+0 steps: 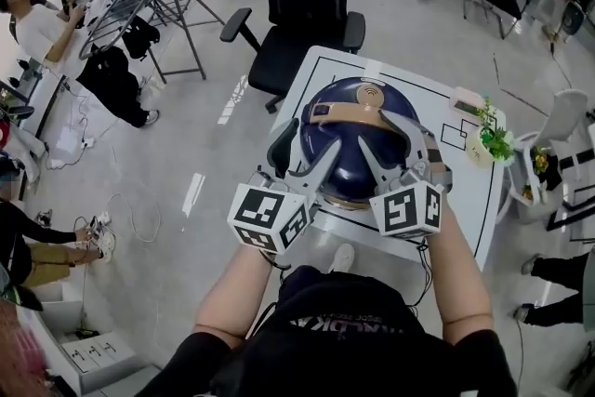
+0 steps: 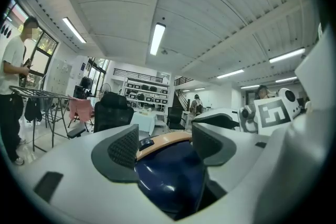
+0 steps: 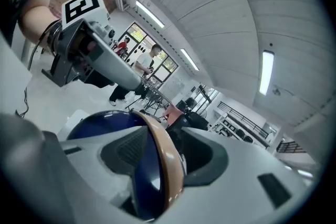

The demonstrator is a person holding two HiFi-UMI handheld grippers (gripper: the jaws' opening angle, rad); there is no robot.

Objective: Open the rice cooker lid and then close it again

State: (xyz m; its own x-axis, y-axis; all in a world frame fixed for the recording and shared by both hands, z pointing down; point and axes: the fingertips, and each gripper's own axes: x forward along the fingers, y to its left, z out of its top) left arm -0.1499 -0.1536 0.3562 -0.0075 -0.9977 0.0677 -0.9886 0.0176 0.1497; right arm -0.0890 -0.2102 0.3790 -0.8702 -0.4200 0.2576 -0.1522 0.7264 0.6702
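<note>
The head view looks steeply down onto the table. Both gripper views sit close and tilt up toward the ceiling, sharing the rice cooker at lower centre.

The left tool and right tool hide the rice cooker's near side from the head view

Glossy plastic lid, matt plastic handle
</note>
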